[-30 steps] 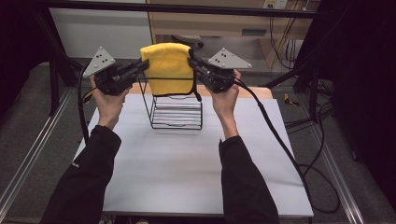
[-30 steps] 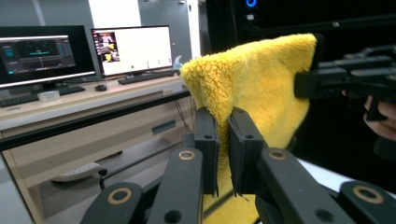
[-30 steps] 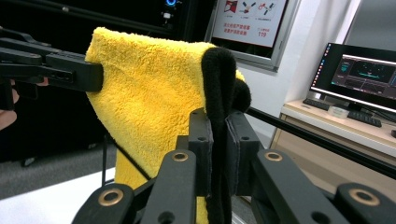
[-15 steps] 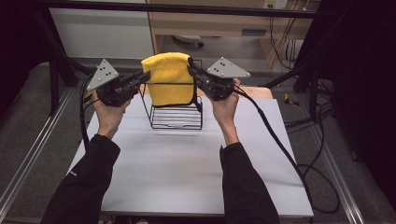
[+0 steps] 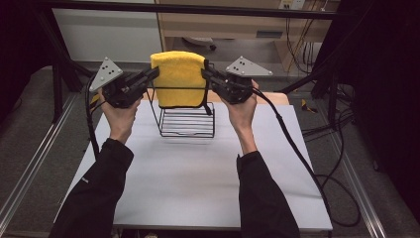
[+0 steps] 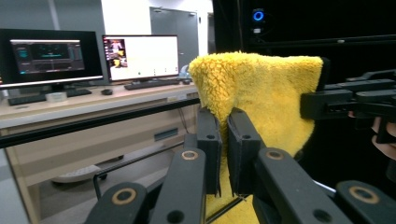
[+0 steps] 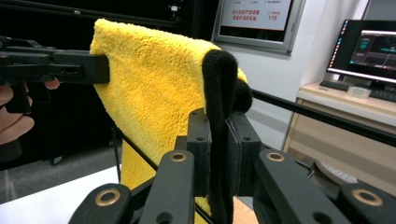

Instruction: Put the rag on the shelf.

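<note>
A yellow towel [image 5: 178, 79] hangs spread out above the far middle of the white table [image 5: 198, 178], held up by both grippers at its top corners. The left gripper [image 5: 148, 78] clamps the towel's left edge; in the left gripper view the two black jaws are pressed together with the fluffy yellow cloth [image 6: 261, 98] pinched between them. The right gripper [image 5: 207, 74] clamps the right edge; in the right gripper view its jaws are closed on a black-trimmed fold of the towel [image 7: 154, 93], and the black border runs down between the pads.

Just below and behind the towel stands a black wire rack [image 5: 187, 121] on the far part of the table; the towel's lower edge hangs in front of the rack's upper bars, and whether it touches them cannot be told. The person's left hand [image 5: 119, 111] and right hand [image 5: 242, 106] hold the grippers at about the same height, one at each side of the rack, with dark sleeves reaching in from the near edge. A cable [image 5: 297, 153] trails from the right gripper across the table's right side to the floor
</note>
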Demonstrator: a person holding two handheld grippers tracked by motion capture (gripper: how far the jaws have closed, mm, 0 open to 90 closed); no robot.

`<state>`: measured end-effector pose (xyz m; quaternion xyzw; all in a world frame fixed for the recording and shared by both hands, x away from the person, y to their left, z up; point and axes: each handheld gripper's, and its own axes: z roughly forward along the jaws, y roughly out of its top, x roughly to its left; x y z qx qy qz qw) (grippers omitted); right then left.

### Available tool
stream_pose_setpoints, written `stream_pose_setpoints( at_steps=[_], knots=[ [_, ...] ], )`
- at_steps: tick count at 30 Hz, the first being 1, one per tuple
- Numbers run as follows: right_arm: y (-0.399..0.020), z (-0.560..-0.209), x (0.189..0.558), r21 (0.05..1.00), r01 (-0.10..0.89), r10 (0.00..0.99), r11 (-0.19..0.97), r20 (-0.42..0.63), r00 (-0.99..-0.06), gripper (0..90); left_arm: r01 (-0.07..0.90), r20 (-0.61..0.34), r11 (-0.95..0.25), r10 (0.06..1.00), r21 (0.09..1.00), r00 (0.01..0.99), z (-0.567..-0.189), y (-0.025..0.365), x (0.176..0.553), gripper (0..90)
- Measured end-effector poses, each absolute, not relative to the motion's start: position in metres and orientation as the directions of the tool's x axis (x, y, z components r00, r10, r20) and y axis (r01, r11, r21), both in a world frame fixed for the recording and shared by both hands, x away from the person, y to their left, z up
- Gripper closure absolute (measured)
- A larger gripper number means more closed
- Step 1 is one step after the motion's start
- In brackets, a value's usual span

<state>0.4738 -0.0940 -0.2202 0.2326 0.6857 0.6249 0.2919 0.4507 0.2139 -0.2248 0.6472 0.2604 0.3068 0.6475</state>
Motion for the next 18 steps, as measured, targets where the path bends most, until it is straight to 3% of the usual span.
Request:
stream_pose_setpoints(
  at_steps=[5,9,12,16,18],
  knots=[
    [-0.094,-0.22,0.47,0.991,-0.046,0.667,0.128,-0.12,-0.735,84.0,0.033,0.022,-0.064,0.71,0.997,0.703,-0.224,0.219,0.451,80.9],
    [-0.094,-0.221,0.469,0.99,-0.047,0.646,0.131,-0.121,-0.754,84.6,0.103,-0.043,-0.047,0.684,0.994,0.729,-0.217,0.221,0.457,61.6],
    [-0.094,-0.221,0.467,0.989,-0.061,0.638,0.132,-0.132,-0.758,85.0,0.123,-0.058,-0.049,0.669,0.991,0.741,-0.212,0.218,0.463,55.9],
    [-0.097,-0.221,0.466,0.989,-0.061,0.631,0.132,-0.131,-0.764,85.1,0.141,-0.074,-0.047,0.664,0.989,0.744,-0.208,0.214,0.467,58.3],
    [-0.097,-0.221,0.465,0.988,-0.069,0.63,0.141,-0.143,-0.763,85.0,0.139,-0.073,-0.049,0.658,0.989,0.749,-0.206,0.214,0.467,65.4]
  ],
)
